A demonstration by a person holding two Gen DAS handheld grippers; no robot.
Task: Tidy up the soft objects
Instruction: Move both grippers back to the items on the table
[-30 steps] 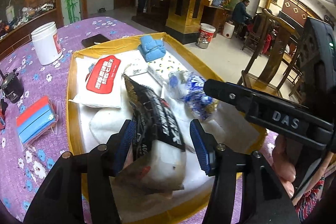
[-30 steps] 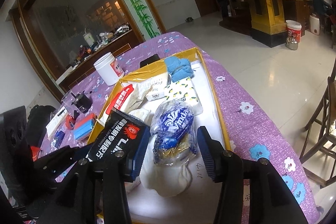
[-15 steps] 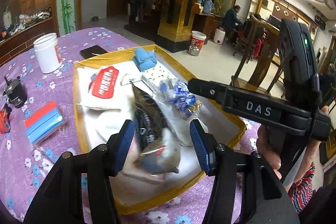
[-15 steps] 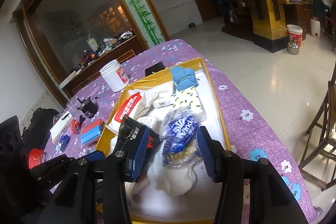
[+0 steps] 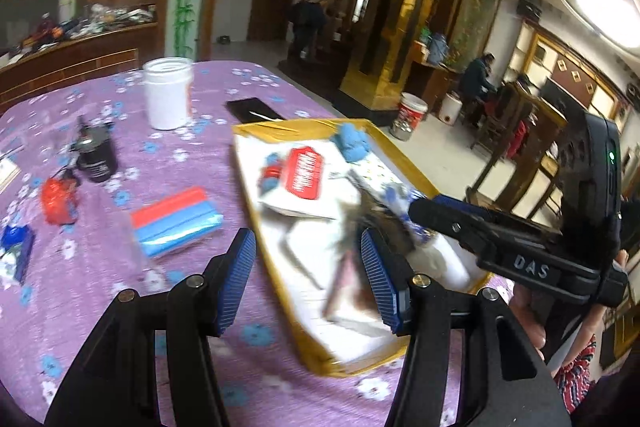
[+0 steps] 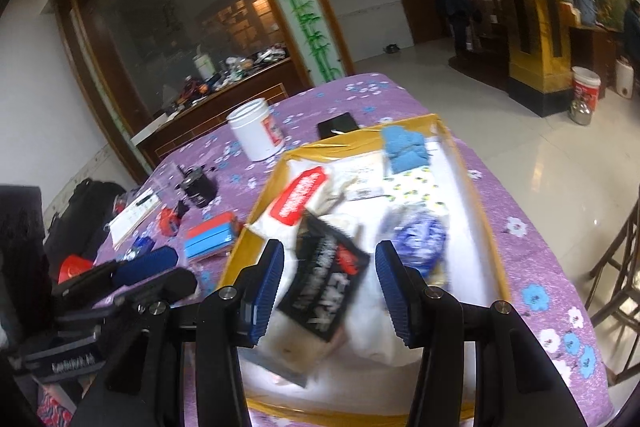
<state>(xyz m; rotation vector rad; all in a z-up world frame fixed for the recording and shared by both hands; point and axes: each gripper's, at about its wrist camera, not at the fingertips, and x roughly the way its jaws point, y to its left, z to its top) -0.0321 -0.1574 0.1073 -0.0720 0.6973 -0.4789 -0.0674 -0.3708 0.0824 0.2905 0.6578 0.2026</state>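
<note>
Currently, both grippers stand part open and neither grips anything.

Left gripper point(image 5: 308, 279): the blue ribbed pads are apart with only the purple floral tablecloth point(image 5: 100, 267) and the near left edge of the gold-rimmed tray point(image 5: 280, 259) showing between them. A red-and-blue pack point(image 5: 176, 223) lies on the cloth just beyond the left finger. The tray extends beyond and to the right of the right finger. The black snack packet point(image 5: 380, 223) appears blurred just behind the tip of the right finger; contact cannot be determined.

Right gripper point(image 6: 330, 287): the pads are apart above the tray. The black snack packet point(image 6: 324, 287) lies in the tray, seen in the gap between the fingers, tilted, with neither pad pressing on it. A blue-and-white bag point(image 6: 420, 239) lies just beyond the right finger. Farther ahead in the tray lie a white pouch with a red label point(image 6: 300, 195), a patterned tissue pack point(image 6: 412, 183) and a blue cloth point(image 6: 404, 147) at the far end.

Beyond the tray's far left corner stand a white jar point(image 6: 256, 135) and a black phone point(image 6: 338, 125).
</note>
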